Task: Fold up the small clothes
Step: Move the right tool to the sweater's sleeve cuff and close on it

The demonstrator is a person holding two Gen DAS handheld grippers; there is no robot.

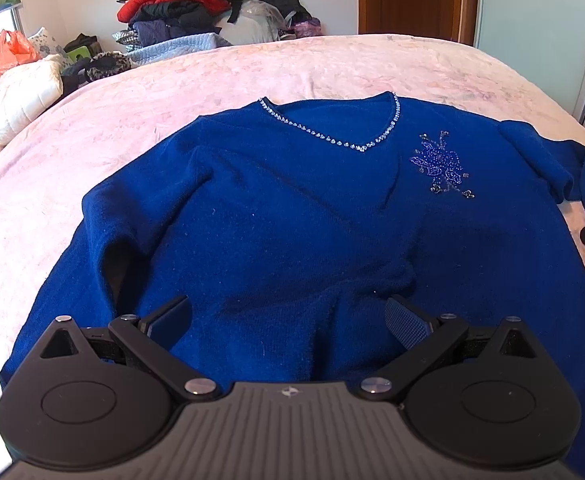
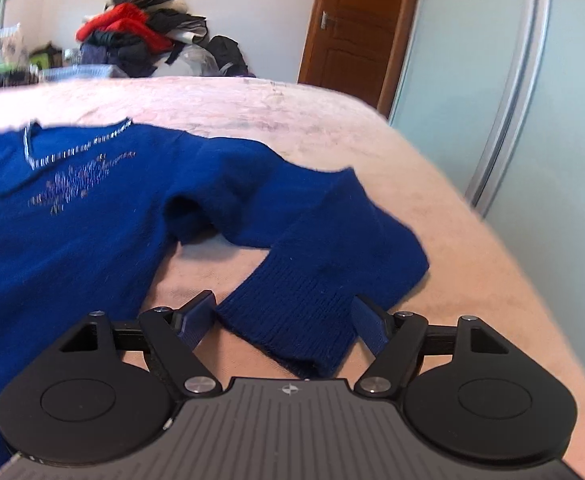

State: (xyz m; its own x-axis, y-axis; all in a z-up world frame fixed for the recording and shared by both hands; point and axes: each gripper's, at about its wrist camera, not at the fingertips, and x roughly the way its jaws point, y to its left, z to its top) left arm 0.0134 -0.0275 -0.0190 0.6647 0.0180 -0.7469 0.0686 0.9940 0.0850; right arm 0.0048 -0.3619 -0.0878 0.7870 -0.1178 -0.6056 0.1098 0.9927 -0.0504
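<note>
Left wrist view: your left gripper [image 1: 288, 320] hangs with its fingers spread wide over the lower front of the blue sweater [image 1: 292, 208], pinching nothing. That sweater lies face up on the pink bedspread [image 1: 172, 92], beaded V-neck [image 1: 334, 136] away from you, one sleeve folded across the chest. A clothes pile [image 1: 184, 8] sits beyond the bed.

Right wrist view: your right gripper [image 2: 284, 320] is also spread, its fingers either side of the ribbed sleeve cuff [image 2: 292, 320], not closed on it. This sleeve bends outward over the bedspread, near the bed's right edge. A wooden door [image 2: 356, 28] stands behind.
</note>
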